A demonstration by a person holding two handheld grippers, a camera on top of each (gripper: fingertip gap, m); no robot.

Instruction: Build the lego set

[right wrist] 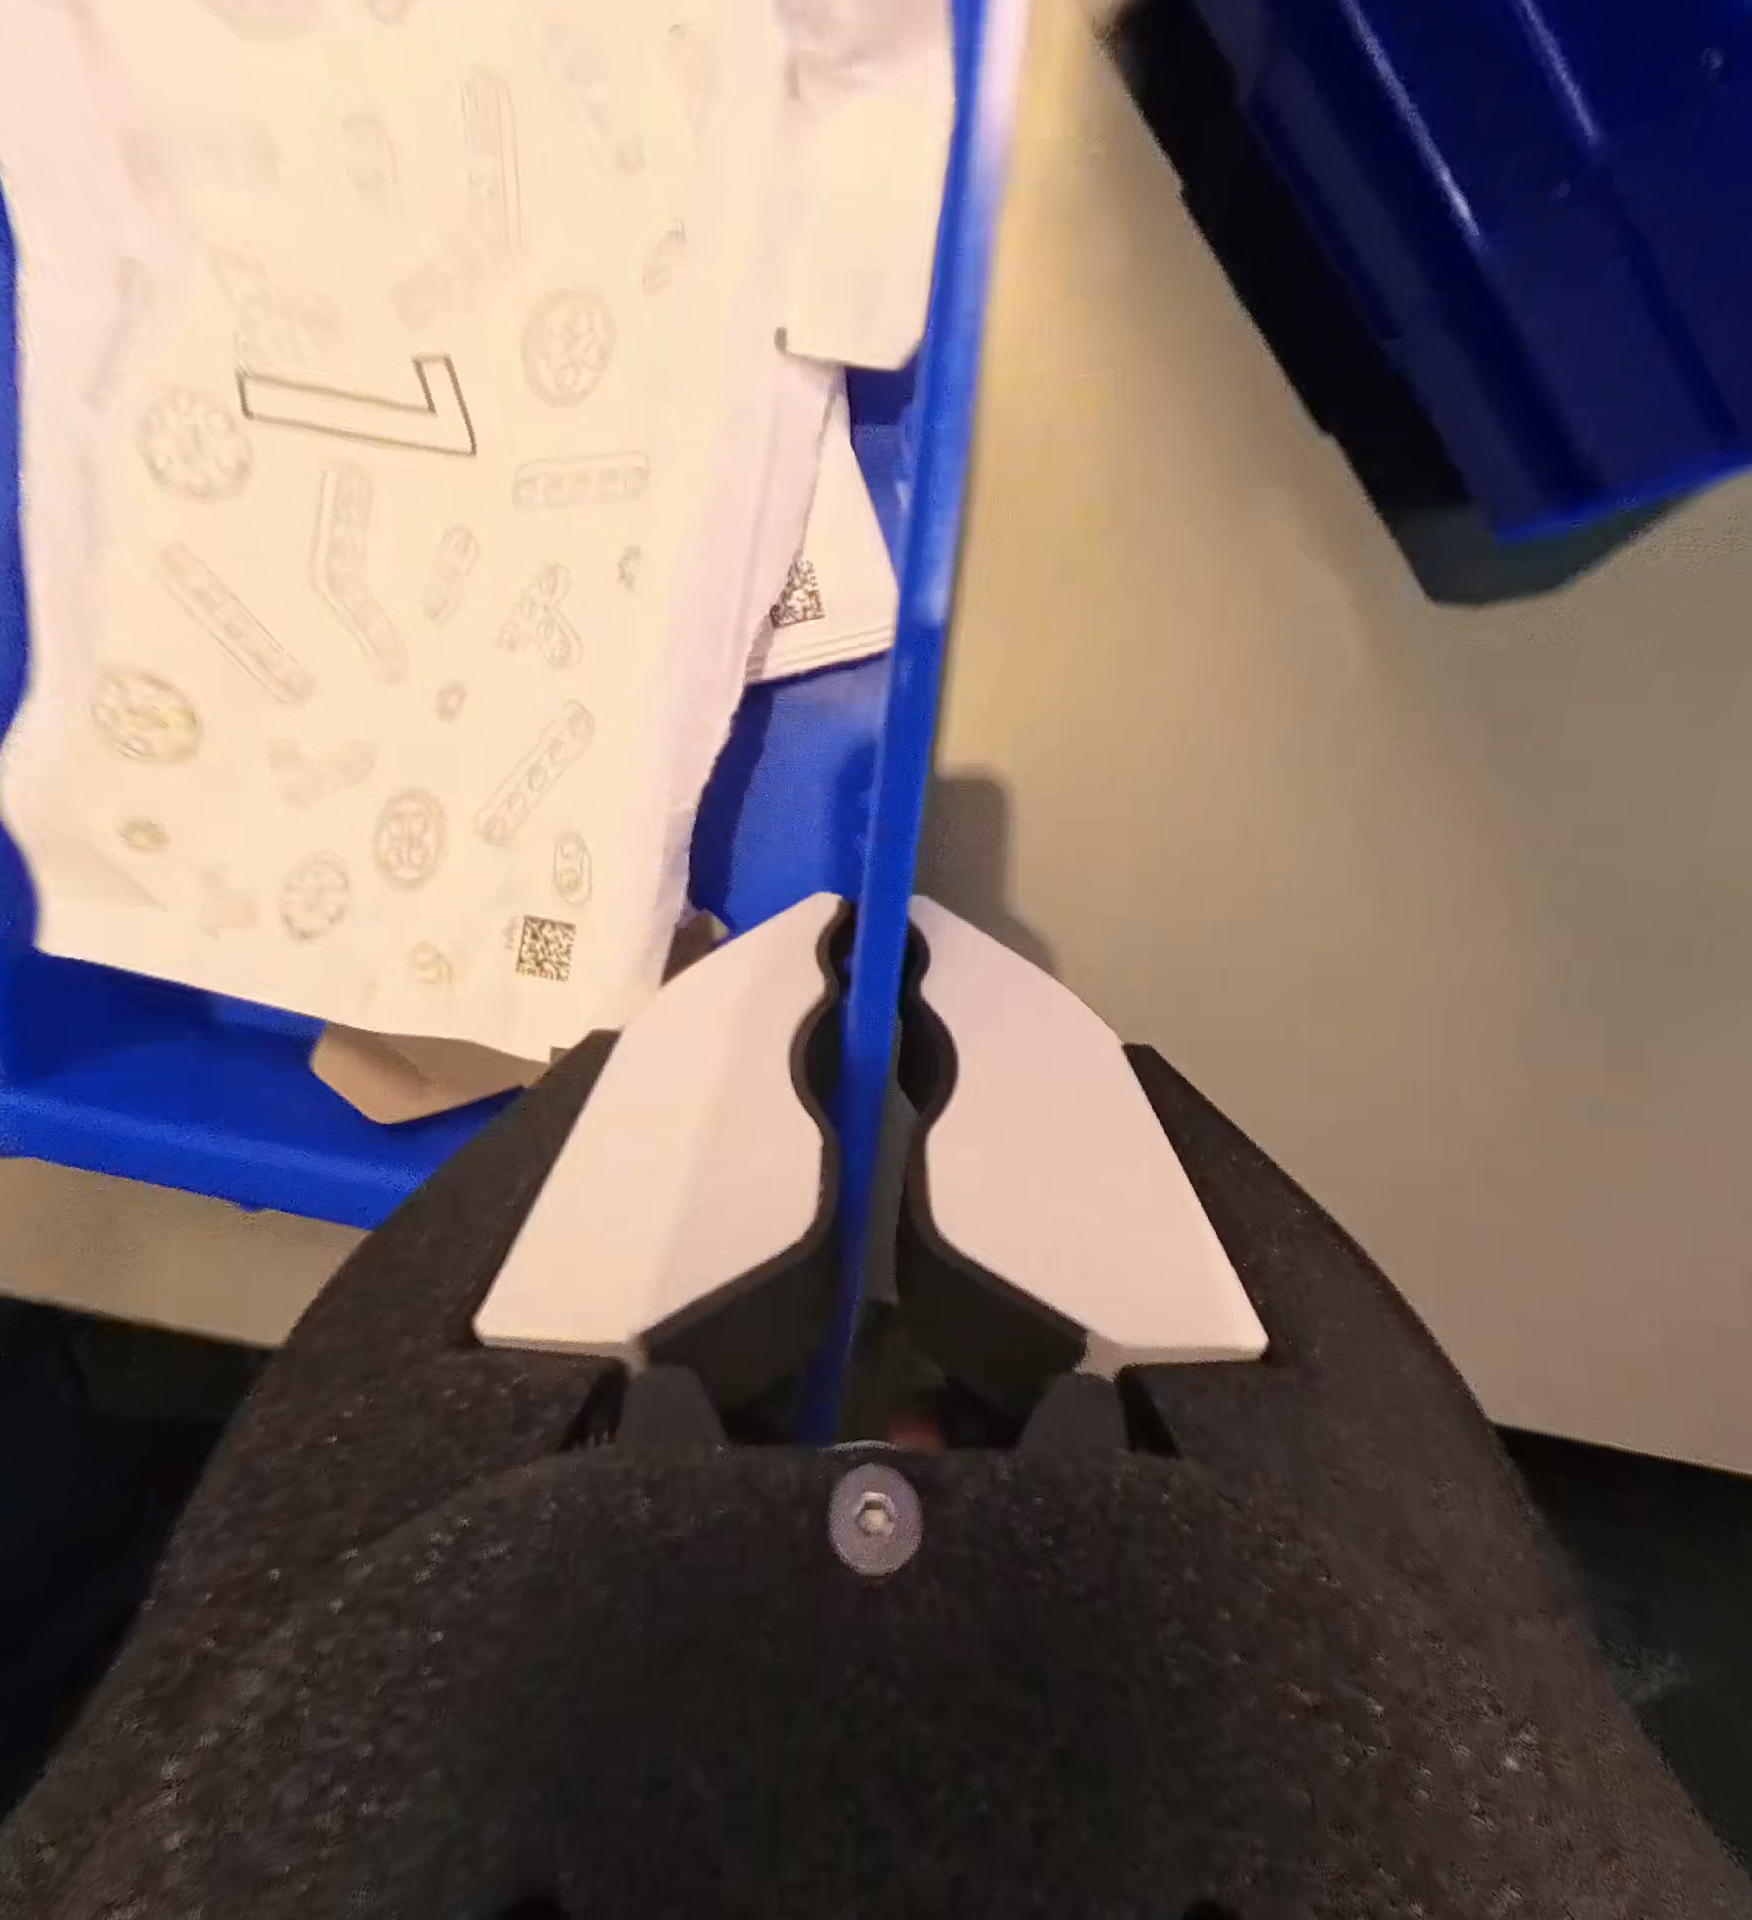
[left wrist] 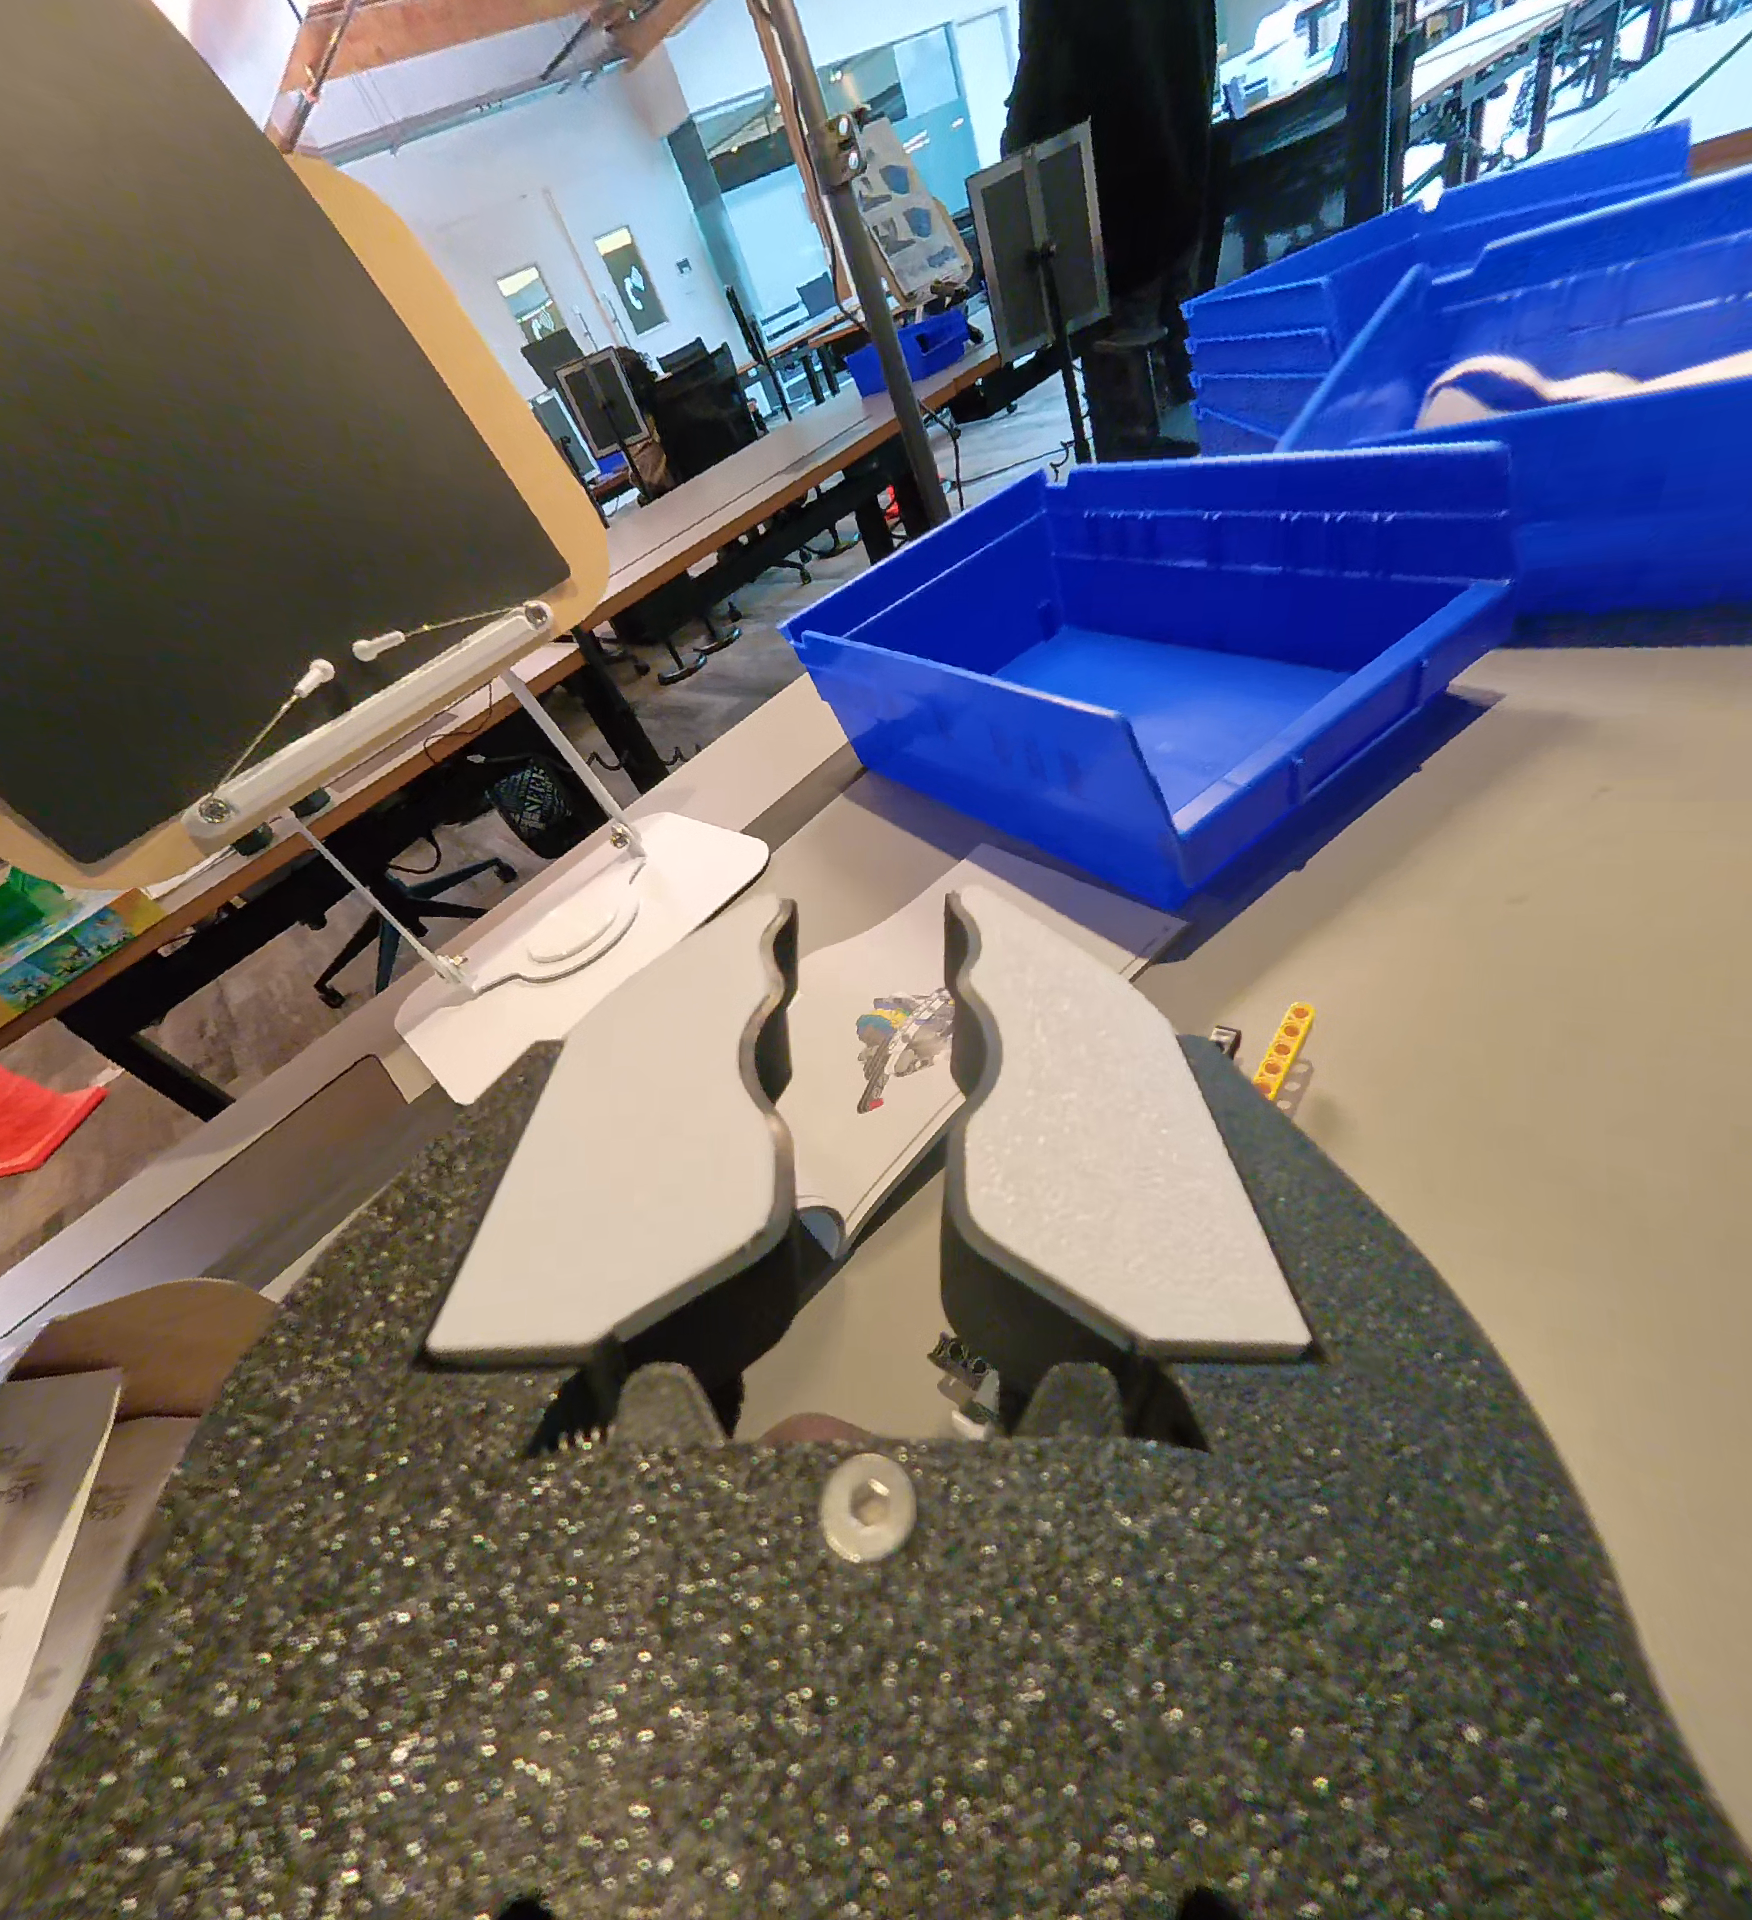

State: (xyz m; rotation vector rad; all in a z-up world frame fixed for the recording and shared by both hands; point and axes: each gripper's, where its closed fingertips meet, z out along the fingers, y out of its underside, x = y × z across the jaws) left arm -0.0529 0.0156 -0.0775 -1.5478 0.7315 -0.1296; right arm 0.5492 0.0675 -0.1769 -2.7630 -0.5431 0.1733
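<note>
Lego bag [right wrist: 352,540] in bin [right wrist: 913,623] pinched by right hand-held gripper [right wrist: 872,935].

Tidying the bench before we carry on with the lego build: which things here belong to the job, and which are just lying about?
Belongs to the job:
- instruction booklet
- yellow beam
- paper parts bag
- blue bin gripped by the right gripper

Lying about:
- empty blue bin
- stand
- orange cone
</note>
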